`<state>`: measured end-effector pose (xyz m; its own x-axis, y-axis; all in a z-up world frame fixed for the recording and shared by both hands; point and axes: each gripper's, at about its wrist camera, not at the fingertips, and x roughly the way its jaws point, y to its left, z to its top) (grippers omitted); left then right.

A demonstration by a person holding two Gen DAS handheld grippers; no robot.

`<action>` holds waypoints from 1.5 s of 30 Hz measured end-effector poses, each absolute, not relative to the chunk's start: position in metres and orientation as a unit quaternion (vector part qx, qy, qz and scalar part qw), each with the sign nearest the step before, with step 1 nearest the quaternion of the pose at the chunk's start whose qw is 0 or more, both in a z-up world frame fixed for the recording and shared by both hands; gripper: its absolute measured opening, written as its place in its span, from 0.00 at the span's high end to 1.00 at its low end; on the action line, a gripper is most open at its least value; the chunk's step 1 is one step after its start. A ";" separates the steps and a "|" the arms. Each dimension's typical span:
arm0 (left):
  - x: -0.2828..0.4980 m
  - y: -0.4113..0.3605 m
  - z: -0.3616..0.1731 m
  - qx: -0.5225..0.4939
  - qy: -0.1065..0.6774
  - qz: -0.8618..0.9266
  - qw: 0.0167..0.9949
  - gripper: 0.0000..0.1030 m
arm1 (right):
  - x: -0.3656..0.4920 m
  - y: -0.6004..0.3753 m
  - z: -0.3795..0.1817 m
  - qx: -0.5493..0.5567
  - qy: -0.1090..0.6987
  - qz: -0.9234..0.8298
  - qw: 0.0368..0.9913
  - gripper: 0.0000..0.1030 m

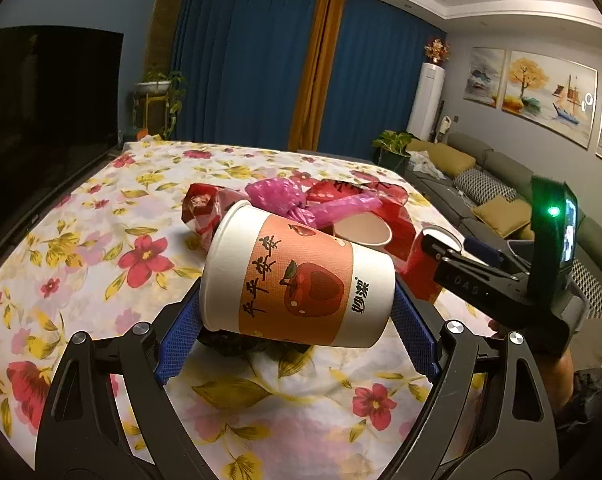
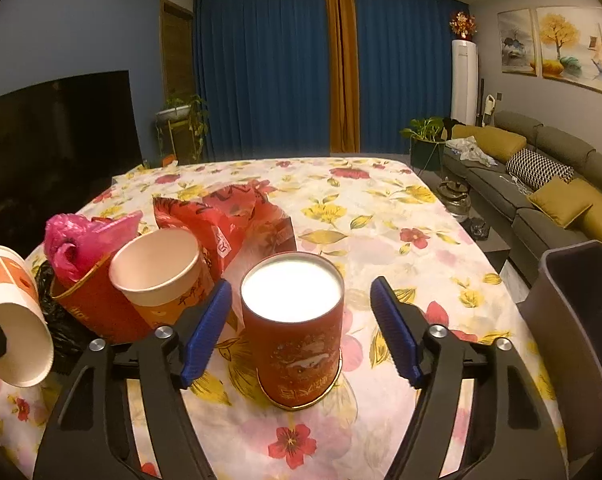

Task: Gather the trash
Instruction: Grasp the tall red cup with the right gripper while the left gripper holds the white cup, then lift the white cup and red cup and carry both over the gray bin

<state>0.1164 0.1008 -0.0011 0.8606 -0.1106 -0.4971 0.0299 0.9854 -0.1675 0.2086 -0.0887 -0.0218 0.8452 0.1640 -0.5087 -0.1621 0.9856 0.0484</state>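
A paper cup [image 1: 261, 264] with an orange apple band lies sideways between the blue pads of my left gripper [image 1: 297, 286], which is shut on it and holds it above the floral tablecloth [image 1: 101, 208]. The same cup [image 2: 13, 312] shows at the left edge of the right wrist view. My right gripper [image 2: 301, 283] stands open around a red canister [image 2: 301, 344] with a white lid. The canister stands upright on the cloth, and neither pad touches it. A second paper cup [image 2: 161, 272] leans among the trash just left of the canister.
Red wrappers [image 2: 229, 216], a pink plastic bag [image 2: 77, 240] and a black bag [image 2: 57, 320] are piled on the table's left side. A dark bin [image 2: 581, 320] stands off the table's right edge. A sofa [image 2: 541, 184] lines the right wall, and a dark TV [image 2: 53, 140] the left.
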 end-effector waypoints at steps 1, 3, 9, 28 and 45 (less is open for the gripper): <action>0.117 0.101 -0.001 -0.078 0.262 -0.036 0.961 0.17 | 0.211 -0.087 -0.024 0.001 0.269 0.085 0.960 0.37; 0.118 0.101 -0.002 -0.078 0.262 -0.038 0.961 0.17 | 0.216 -0.087 -0.028 -0.003 0.276 0.085 0.957 0.45; 0.120 0.098 -0.004 -0.077 0.266 -0.041 0.960 0.17 | 0.212 -0.091 -0.028 -0.001 0.270 0.090 0.959 0.49; 0.115 0.049 0.007 -0.052 0.255 -0.074 0.963 0.17 | 0.138 -0.147 0.010 0.018 0.197 0.094 0.976 0.49; 0.132 -0.060 0.020 -0.014 0.238 -0.153 0.959 0.17 | 0.095 -0.235 0.038 0.019 0.143 0.033 0.989 0.49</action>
<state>0.1322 -0.0605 0.0204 0.8401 -0.3009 -0.4514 0.2874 0.9526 -0.1001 0.0947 -0.2350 0.0380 0.9572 0.0698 -0.2810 -0.0592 0.9972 0.0461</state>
